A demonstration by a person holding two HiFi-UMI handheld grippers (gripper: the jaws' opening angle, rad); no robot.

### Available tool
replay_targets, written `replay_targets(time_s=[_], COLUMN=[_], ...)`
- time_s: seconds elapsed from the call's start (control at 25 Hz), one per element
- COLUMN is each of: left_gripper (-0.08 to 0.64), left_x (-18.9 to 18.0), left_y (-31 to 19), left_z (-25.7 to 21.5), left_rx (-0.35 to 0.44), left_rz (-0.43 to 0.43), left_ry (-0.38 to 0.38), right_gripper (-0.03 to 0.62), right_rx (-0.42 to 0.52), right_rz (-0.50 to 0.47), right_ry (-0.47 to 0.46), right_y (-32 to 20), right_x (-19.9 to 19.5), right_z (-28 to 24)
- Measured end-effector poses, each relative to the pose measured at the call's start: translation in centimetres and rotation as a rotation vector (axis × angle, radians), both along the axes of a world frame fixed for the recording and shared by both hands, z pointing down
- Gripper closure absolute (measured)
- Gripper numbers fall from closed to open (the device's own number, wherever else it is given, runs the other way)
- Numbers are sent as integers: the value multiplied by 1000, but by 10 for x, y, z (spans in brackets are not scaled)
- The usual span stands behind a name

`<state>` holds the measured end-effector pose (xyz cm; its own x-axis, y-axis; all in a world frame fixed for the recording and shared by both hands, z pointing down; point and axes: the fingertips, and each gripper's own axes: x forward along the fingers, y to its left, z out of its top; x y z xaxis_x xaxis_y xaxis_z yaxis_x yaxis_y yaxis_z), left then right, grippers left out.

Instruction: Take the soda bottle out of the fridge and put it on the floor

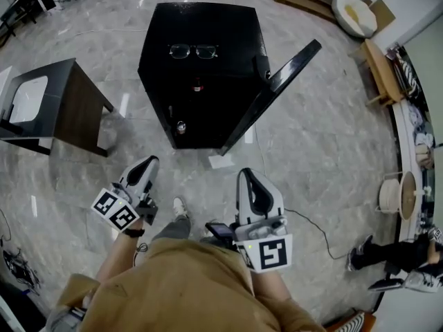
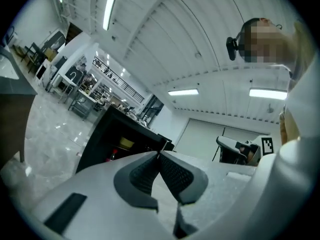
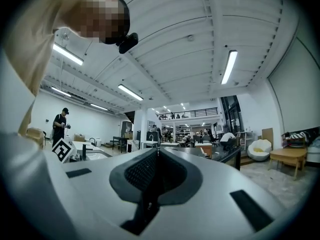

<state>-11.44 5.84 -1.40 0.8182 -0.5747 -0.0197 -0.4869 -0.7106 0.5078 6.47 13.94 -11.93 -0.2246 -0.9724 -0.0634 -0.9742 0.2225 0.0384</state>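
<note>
The black mini fridge stands on the marble floor ahead of me, its door swung open to the right. Inside it I see a bottle with a red band and, lower down, a small silver-topped container. The left gripper view shows the fridge with something red inside. My left gripper and right gripper are held level in front of my body, short of the fridge. The left gripper and the right gripper are both shut and empty.
A pair of glasses lies on the fridge top. A dark side table stands at the left. A sheet of paper and a cable lie on the floor. A person's legs and a wooden stool are at the right.
</note>
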Motion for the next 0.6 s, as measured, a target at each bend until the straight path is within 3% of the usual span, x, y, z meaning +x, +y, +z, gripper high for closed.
replay_targets(time_s=[0.24,0.4,0.6], left_gripper=[532,557,557], left_x=[1,6,18], left_y=[-39,-63,-82], left_z=[18,33,43], left_rx=[-33,11,32], left_rz=[78,141,148], left_ry=[41,-24,-80], right_gripper=[591,590,591], right_rx=[-18,-26,-32], right_rz=[51,67,112], right_ry=[-18,-1,-4], right_y=[-36,-54,-60], right_x=[-20,-31,-26], right_z=[-1,2,-3])
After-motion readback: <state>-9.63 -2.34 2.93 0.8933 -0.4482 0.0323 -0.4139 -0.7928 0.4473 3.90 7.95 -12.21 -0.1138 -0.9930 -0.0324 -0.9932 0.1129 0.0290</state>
